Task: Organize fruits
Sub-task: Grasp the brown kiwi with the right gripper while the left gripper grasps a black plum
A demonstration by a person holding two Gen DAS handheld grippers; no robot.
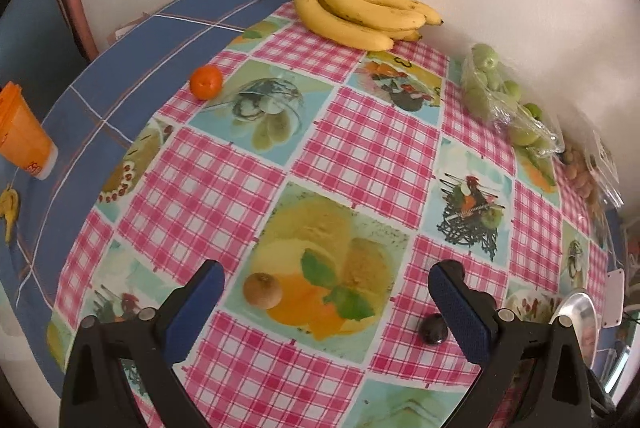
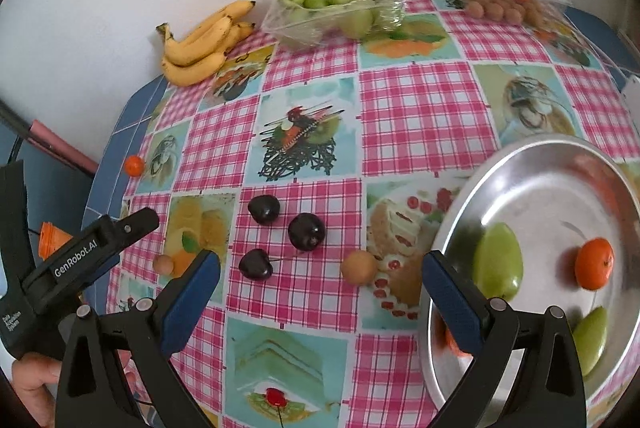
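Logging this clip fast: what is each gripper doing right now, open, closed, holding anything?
Left gripper: open, holding nothing, above the tablecloth near a small brown fruit.
Right gripper: open, holding nothing, beside the metal plate.

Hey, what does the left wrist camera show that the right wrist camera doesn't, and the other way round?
Only the left wrist view shows a yellow object beside the orange cup.

Only the right wrist view shows inside the metal plate, holding a green fruit and a mandarin, plus three dark cherries and a lidded box of small orange-brown fruits.

Both show the bananas, the tray of green fruits, the mandarin at the cloth's edge and one small brown fruit.
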